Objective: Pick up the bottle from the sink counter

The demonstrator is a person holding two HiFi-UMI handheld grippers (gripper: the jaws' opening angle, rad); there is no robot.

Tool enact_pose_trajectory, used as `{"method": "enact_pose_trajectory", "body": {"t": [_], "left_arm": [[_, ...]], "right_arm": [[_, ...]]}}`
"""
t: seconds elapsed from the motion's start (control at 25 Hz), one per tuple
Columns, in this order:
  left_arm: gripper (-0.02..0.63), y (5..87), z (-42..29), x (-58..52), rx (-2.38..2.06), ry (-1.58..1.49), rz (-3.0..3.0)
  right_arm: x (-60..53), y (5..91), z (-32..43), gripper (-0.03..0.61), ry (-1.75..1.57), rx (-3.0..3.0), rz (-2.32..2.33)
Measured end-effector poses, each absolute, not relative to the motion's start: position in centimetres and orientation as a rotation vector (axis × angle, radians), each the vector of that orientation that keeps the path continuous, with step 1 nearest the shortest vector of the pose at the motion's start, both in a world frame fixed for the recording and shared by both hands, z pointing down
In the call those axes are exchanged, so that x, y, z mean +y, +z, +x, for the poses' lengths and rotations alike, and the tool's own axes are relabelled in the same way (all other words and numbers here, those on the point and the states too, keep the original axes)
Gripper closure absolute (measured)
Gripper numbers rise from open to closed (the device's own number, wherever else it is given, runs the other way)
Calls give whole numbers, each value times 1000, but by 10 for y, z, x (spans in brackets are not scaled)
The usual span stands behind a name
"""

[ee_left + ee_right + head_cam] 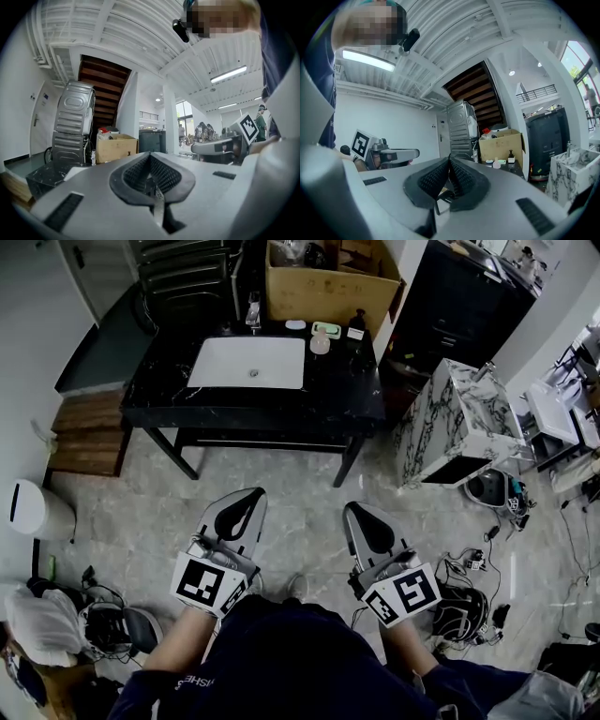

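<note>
A dark bottle (357,326) with a white label stands at the back right of the black marble sink counter (159,399), next to a small pale bottle (320,343). The right gripper view shows both far off, the dark bottle (510,158) and the pale bottle (497,164). My left gripper (251,495) and right gripper (356,510) hang close to my body over the floor, well short of the counter. Both are shut with nothing between the jaws, as the left gripper (150,154) and right gripper (450,159) show in their own views.
A white basin (248,363) is set in the counter, with a tap (253,310) and a green soap dish (326,330) behind it. A cardboard box (323,292) stands behind the counter. A marble block (455,423) lies at the right, and cables (473,563) lie on the floor.
</note>
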State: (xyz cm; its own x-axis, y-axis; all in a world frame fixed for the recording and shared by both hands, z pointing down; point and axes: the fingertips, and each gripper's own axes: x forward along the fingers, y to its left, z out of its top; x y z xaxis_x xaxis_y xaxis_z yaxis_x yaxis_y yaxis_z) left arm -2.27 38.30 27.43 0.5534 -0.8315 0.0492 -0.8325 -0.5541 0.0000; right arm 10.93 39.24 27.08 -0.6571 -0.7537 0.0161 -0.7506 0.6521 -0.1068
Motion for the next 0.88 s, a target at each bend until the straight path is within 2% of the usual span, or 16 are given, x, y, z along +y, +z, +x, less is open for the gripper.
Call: {"method": "enact_pose_trajectory", "body": {"t": [0.88], "left_arm": [[607, 276, -19, 370, -1478, 66, 2740]], "right_arm": [[378, 269, 117, 552, -165, 2808, -1304]]}}
